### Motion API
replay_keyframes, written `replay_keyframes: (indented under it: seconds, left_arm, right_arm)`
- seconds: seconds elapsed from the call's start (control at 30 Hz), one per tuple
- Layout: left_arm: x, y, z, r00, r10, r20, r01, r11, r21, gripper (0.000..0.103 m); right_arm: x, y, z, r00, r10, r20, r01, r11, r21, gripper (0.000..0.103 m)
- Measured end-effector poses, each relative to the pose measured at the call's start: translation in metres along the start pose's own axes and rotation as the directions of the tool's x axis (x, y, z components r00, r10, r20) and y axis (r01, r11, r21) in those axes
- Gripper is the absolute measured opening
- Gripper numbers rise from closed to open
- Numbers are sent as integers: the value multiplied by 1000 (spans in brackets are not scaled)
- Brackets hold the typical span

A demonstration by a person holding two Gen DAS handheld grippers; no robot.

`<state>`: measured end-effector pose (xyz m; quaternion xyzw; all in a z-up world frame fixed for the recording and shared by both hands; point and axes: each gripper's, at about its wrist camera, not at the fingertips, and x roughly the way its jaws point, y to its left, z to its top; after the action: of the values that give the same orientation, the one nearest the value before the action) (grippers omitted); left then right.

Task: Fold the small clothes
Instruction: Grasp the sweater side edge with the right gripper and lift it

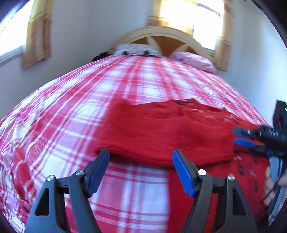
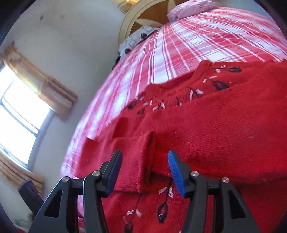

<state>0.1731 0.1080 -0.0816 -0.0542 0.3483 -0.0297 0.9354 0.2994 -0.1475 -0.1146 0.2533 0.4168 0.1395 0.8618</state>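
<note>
Sweater [image 2: 206,125] embroidery sharp only from right wrist

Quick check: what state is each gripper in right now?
Left gripper: open, holding nothing, at the red sweater's edge.
Right gripper: open, folded sleeve cuff between jaws, not gripped.

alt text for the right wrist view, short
A red knit sweater with black and white embroidery lies partly folded on a red and white plaid bedspread. The right hand-held gripper is open over a sleeve cuff, wooden headboard beyond.
</note>
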Motion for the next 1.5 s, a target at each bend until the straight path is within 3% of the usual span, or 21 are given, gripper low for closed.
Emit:
replay_keyframes:
  seconds: [0.17, 0.3, 0.4, 0.53, 0.63, 0.87, 1.03, 1.3, 1.5]
  left_arm:
    - [6, 16, -7, 999, 37, -17, -38, 997, -62, 75]
    - [10, 19, -10, 999, 23, -42, -26, 996, -88, 75]
    - [11, 21, -10, 999, 18, -42, -21, 996, -88, 75]
    - [12, 23, -11, 999, 12, -50, -17, 995, -96, 75]
    - [11, 26, -11, 999, 12, -50, -18, 994, -109, 75]
    - [7, 30, -11, 999, 16, -31, -20, 991, -134, 75]
    - [7, 27, -11, 999, 18, -32, -22, 991, -129, 75]
    - [18, 14, -13, 998, 3, -61, -10, 993, -115, 75]
    - [28, -2, -10, 997, -13, -74, 6, 995, -100, 75]
  right_arm:
    - [15, 18, -6, 997, -74, 6, 74, 992, -98, 55]
    - [25, 40, -12, 992, -123, 14, 123, 966, -226, 54]
    - [35, 52, -19, 985, -171, 13, 167, 938, -304, 33]
    - [38, 54, -19, 981, -192, 26, 190, 928, -322, 17]
    - [32, 56, -15, 984, -178, 31, 179, 937, -299, 10]
    - [4, 84, 10, 988, -107, 109, 138, 931, -337, 10]
    - [-25, 93, 36, 977, -80, 196, 145, 926, -347, 10]
    - [-76, 62, 63, 950, -103, 295, 191, 938, -288, 10]
    - [-86, 37, 67, 948, -104, 302, 179, 957, -231, 10]
